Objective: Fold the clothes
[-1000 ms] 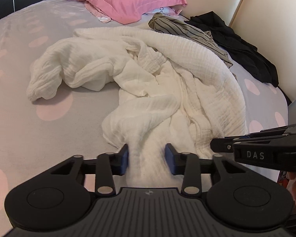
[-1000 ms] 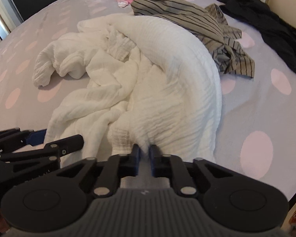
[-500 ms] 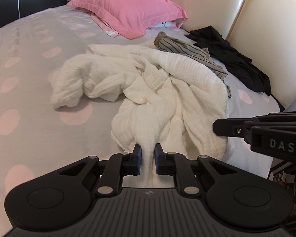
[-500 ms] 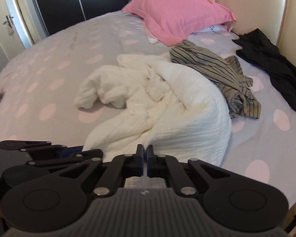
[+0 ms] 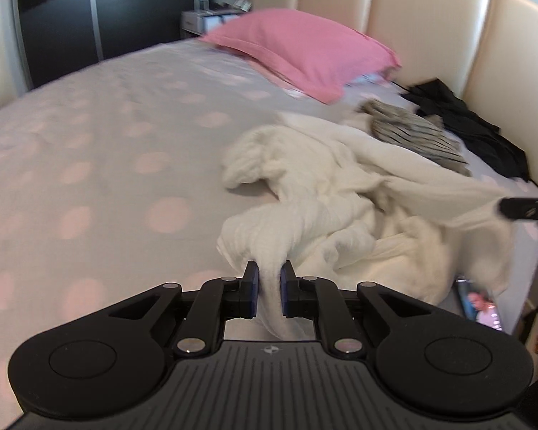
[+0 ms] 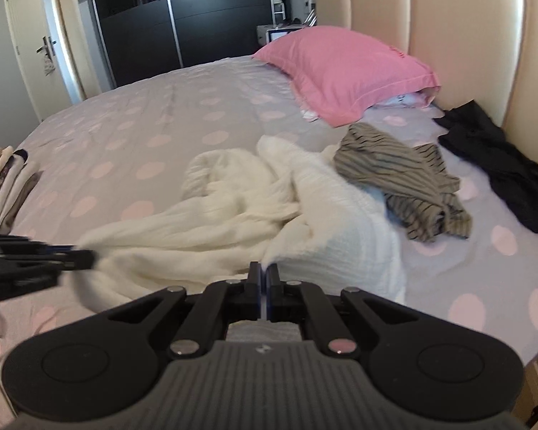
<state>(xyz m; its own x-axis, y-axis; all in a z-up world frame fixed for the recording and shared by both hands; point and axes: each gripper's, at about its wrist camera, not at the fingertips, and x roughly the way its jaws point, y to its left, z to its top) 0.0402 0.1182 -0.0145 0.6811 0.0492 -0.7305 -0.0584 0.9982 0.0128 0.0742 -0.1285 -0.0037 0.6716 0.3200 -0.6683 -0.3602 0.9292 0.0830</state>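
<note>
A crumpled white textured garment (image 5: pixel 344 193) (image 6: pixel 269 208) lies on the bed near its front edge. My left gripper (image 5: pixel 269 276) is shut on a bunched fold of it, and cloth shows between the fingers. My right gripper (image 6: pixel 263 276) is shut on another edge of the same garment, its fingers almost touching. The fabric is stretched between the two grippers. In the left wrist view the right gripper (image 5: pixel 527 208) shows at the far right with cloth trailing from it. In the right wrist view the left gripper (image 6: pixel 36 261) sits at the far left.
The bed sheet (image 6: pixel 143 136) is grey with pink dots. A pink pillow (image 6: pixel 344 68) lies by the cream headboard (image 6: pixel 459 36). A striped grey garment (image 6: pixel 401 182) and a black garment (image 6: pixel 502 168) lie to the right. Folded clothes (image 6: pixel 3 182) sit at the far left.
The left gripper closed on the white garment. Both grippers have pulled back and apart, lifting and stretching the garment between them; the views now take in more of the room.
</note>
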